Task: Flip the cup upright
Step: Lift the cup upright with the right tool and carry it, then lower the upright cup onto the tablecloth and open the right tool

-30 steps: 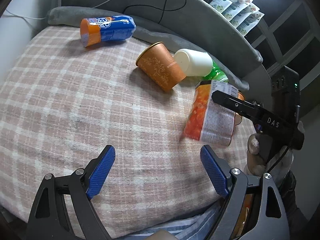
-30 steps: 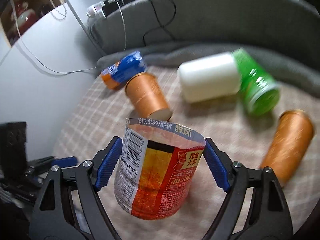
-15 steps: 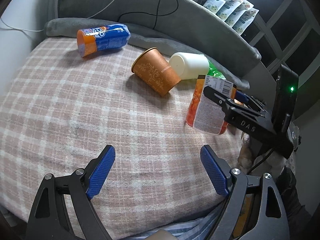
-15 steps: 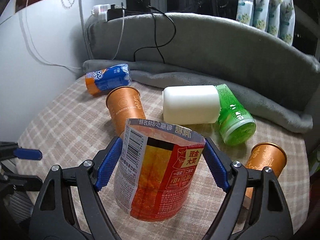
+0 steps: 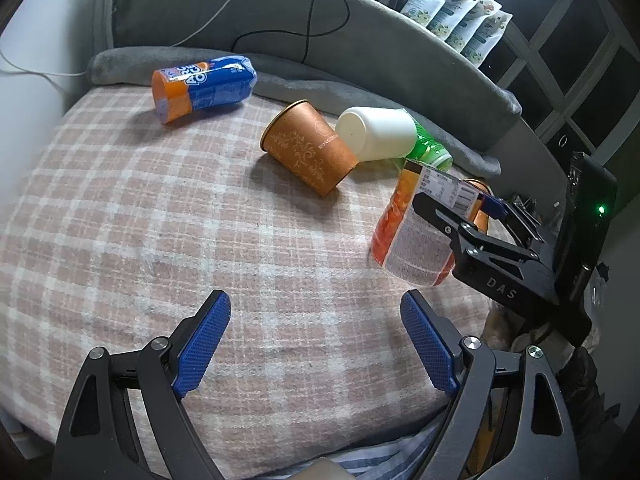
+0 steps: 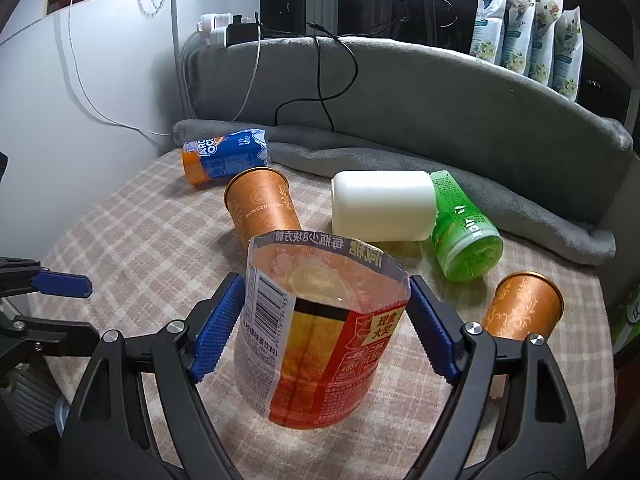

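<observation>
My right gripper (image 6: pixel 326 324) is shut on an orange-and-red labelled cup (image 6: pixel 320 344), open end up, its base close to the checked cloth. In the left wrist view the same cup (image 5: pixel 416 236) stands near upright at the right, held by the right gripper (image 5: pixel 460 216). My left gripper (image 5: pixel 316 340) is open and empty over the cloth's near edge, well left of the cup.
Lying on the checked cloth (image 5: pixel 160 220): a blue-orange cup (image 5: pixel 204 88), an orange paper cup (image 5: pixel 310 148), a white cup (image 5: pixel 376 132) against a green cup (image 6: pixel 466 228), and another orange cup (image 6: pixel 524 304). A grey cushion (image 6: pixel 440 92) with cables rings the back.
The right gripper has turned the held cup from tilted to near upright and lowered it toward the cloth. The left gripper has stayed open in place.
</observation>
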A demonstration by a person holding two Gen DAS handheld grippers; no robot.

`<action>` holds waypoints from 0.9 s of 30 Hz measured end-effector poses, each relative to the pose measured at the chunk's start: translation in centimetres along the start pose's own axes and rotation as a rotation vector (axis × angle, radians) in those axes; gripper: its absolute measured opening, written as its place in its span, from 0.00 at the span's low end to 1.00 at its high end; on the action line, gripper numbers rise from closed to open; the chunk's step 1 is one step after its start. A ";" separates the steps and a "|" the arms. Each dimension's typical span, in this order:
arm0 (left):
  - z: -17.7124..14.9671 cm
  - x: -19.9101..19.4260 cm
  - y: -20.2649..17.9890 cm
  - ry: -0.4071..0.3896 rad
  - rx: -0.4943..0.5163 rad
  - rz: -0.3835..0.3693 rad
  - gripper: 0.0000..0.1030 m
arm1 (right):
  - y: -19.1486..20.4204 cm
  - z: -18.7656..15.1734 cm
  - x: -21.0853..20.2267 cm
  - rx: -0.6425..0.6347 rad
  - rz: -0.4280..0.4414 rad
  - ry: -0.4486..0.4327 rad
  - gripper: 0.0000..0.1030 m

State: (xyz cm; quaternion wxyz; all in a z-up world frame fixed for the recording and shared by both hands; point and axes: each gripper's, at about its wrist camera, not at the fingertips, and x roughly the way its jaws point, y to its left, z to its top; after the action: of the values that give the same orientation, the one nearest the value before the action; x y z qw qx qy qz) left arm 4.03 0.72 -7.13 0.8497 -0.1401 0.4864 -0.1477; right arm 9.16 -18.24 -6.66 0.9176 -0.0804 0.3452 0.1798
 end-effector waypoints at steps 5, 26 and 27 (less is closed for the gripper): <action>-0.1 -0.3 -0.8 -0.031 0.036 0.030 0.85 | -0.1 -0.5 -0.7 0.029 0.018 -0.004 0.81; -0.1 -1.7 -3.5 -0.207 0.162 0.171 0.85 | -0.7 -2.1 -2.6 0.123 0.056 -0.012 0.81; -0.1 -1.9 -3.6 -0.220 0.170 0.181 0.85 | -0.7 -2.2 -2.7 0.119 0.054 -0.015 0.81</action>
State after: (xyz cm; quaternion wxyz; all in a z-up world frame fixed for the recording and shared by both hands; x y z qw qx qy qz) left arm 2.63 -1.89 -4.32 0.9165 -0.0385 0.3866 -0.0949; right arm 6.24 -20.17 -6.52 0.9182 -0.0150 0.3503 0.1843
